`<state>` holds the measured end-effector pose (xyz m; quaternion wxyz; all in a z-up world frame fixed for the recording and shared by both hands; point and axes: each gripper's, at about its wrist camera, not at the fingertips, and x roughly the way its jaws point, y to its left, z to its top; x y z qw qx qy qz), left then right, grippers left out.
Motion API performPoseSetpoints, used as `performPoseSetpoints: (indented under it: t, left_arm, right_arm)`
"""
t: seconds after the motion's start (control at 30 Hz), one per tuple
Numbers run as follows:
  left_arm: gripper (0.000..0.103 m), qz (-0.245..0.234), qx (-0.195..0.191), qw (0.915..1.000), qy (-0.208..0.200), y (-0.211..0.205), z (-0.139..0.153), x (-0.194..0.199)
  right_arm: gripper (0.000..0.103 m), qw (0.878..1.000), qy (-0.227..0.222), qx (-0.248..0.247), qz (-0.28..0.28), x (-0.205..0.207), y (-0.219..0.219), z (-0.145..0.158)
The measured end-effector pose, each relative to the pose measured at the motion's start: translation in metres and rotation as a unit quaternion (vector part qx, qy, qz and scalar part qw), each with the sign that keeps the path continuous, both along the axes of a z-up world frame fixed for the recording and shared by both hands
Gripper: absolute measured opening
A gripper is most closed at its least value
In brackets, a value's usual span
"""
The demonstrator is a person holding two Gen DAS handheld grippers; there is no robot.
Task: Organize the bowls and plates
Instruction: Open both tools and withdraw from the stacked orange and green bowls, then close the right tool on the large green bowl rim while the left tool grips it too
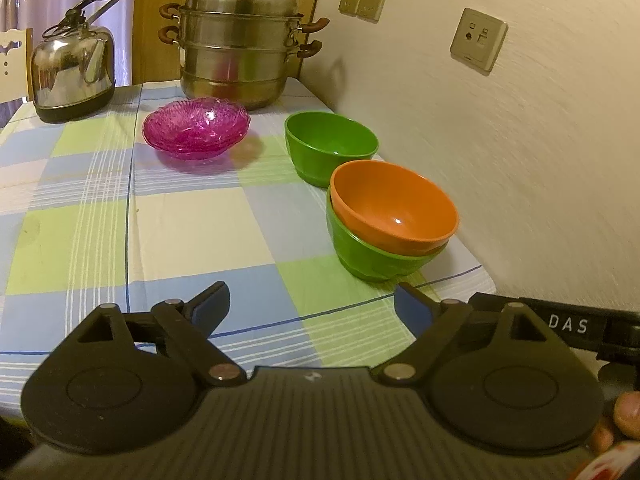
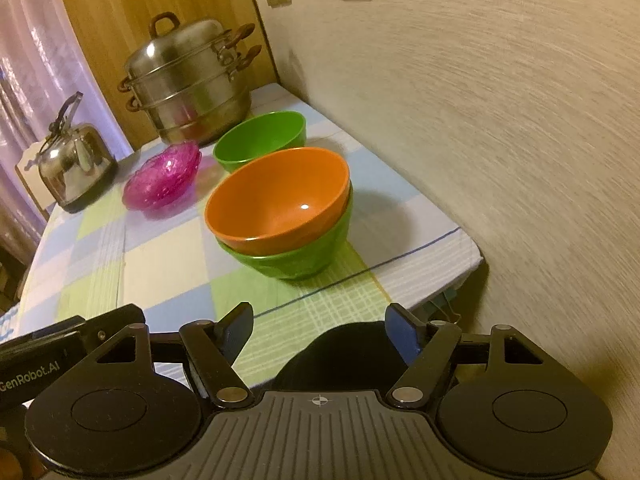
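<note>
We judge the job partly done: the orange bowl already sits nested in a green bowl at the right of the frame, near the desk edge. A second green bowl stands alone just behind, and the pink plates are stacked at upper centre. Left tongs and right tongs are both spread, holding nothing.

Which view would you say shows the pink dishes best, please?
The left wrist view: the pink dishes sit near centre, seen from above, with stacked rims visible. The right wrist view shows them smaller, tilted by the lens and blurrier.
</note>
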<state>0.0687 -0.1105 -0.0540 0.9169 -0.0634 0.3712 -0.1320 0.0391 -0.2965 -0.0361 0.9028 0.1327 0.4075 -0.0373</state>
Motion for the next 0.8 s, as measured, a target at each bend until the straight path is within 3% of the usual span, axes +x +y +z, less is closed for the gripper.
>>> performPoseSetpoints:
  t: [0.53, 0.8]
  left_arm:
    - [0.088, 0.013, -0.020, 0.9997, -0.001, 0.009, 0.001, 0.004]
    - [0.088, 0.036, -0.046, 0.9983, 0.001, 0.024, 0.010, 0.038]
  right_arm:
    - [0.073, 1.000, 0.002, 0.007, -0.002, 0.001, -0.002, -0.001]
    - [0.073, 1.000, -0.023, 0.019, 0.011, 0.012, -0.004, 0.012]
